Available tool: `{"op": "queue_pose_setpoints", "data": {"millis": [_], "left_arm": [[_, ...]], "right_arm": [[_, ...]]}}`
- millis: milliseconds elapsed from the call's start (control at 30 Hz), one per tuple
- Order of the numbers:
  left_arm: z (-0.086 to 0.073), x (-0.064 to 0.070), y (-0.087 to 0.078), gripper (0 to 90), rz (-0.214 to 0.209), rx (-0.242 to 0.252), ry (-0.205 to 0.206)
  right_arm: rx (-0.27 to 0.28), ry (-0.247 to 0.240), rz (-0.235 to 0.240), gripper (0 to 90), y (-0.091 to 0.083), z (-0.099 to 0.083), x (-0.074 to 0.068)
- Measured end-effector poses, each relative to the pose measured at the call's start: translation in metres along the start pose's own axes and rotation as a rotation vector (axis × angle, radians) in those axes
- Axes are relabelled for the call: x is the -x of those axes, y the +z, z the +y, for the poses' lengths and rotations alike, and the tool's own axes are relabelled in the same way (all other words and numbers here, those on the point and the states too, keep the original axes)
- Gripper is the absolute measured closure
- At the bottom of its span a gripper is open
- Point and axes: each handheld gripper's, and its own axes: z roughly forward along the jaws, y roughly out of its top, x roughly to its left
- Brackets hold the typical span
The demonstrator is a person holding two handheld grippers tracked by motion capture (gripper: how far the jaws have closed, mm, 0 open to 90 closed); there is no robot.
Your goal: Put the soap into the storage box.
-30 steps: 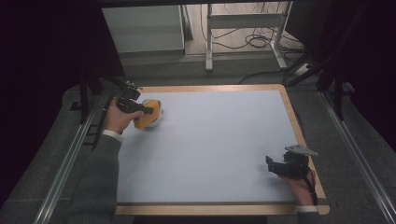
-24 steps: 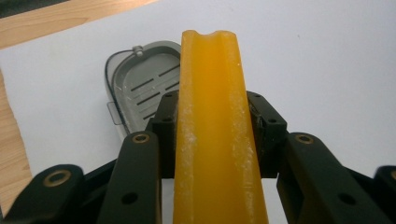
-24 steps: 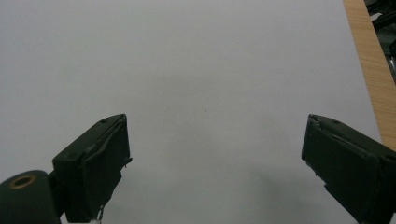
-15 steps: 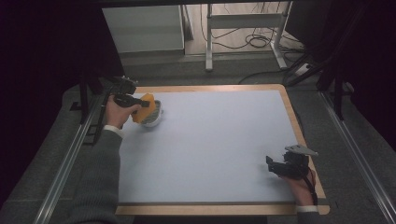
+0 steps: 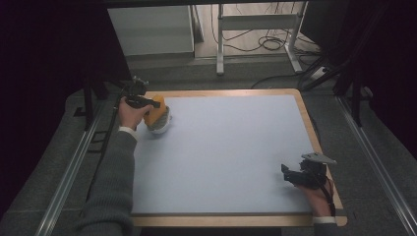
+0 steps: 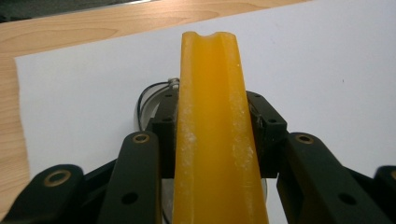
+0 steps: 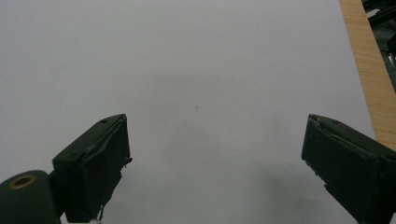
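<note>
From above, your left gripper holds an orange block at the table's far left corner, over a pale dish-like item; keep it level. Your left gripper view shows the jaws pinching the block's sides squarely, so hold that pressure steady. Your right gripper view shows jaws spread wide over bare table; leave it parked near right.

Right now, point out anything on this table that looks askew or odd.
The orange slab, clamped edge-on in the left gripper, is tipped up near the table's far left corner with whitish marks along its edge. The right gripper is open.
</note>
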Motion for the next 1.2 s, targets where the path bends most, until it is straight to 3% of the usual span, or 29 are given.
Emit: {"op": "queue_pose_setpoints", "data": {"millis": [333, 700, 867, 1000, 1200], "left_arm": [[-0.004, 0.001, 0.020, 61.3, -0.007, 0.003, -0.037], [-0.011, 0.003, 0.020, 58.2, 0.006, -0.019, 0.000], [-0.013, 0.003, 0.020, 51.5, 0.018, -0.033, 0.018], [-0.015, 0.003, 0.017, 40.1, 0.030, -0.026, 0.031], [-0.016, 0.000, -0.001, 28.5, 0.045, 0.011, 0.041]], "right_arm": [[-0.007, 0.003, -0.004, 7.8, 0.001, -0.001, 0.001], [-0.009, 0.000, -0.002, 7.8, 0.001, -0.001, 0.000], [-0.009, -0.004, 0.000, 7.8, 0.001, -0.001, -0.001], [-0.002, 0.003, -0.005, 7.8, -0.001, 0.000, 0.000], [-0.005, -0.005, -0.003, 7.8, 0.000, -0.001, 0.000]]}}
